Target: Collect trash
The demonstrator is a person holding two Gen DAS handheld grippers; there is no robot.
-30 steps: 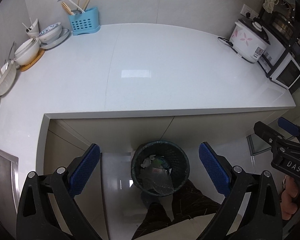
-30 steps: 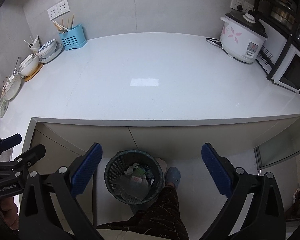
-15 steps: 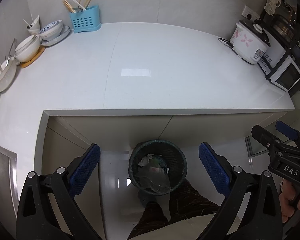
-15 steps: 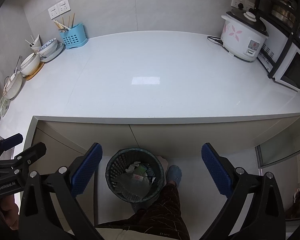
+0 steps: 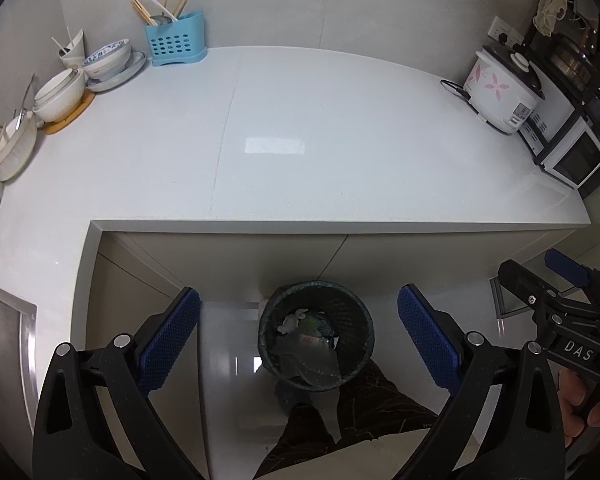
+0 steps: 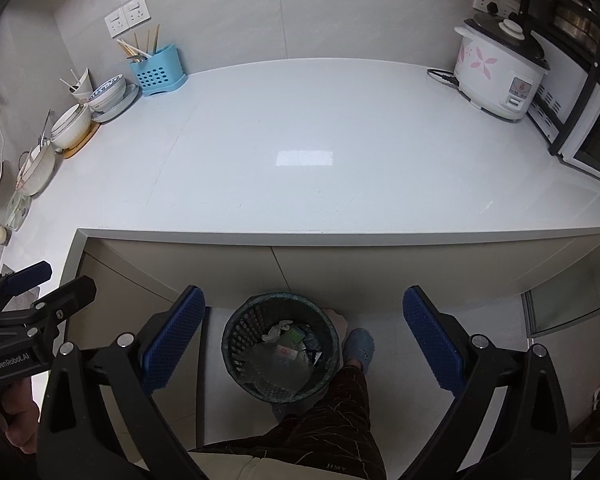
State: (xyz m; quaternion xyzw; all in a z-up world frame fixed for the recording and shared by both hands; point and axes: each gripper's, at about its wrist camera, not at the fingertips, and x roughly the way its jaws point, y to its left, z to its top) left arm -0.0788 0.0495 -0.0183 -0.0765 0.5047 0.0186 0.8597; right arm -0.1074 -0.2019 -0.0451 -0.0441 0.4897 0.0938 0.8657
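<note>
A dark mesh wastebasket stands on the floor below the white worktop, holding crumpled tissue and wrappers. The left gripper and right gripper hover above, jaws wide apart, empty.

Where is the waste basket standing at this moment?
In both wrist views the waste basket stands on the floor, low and central, just in front of the counter edge, beside the person's slipper.

The left claw is wide open and holds nothing. The right claw is wide open and empty too. A hand grips each handle, side by side
</note>
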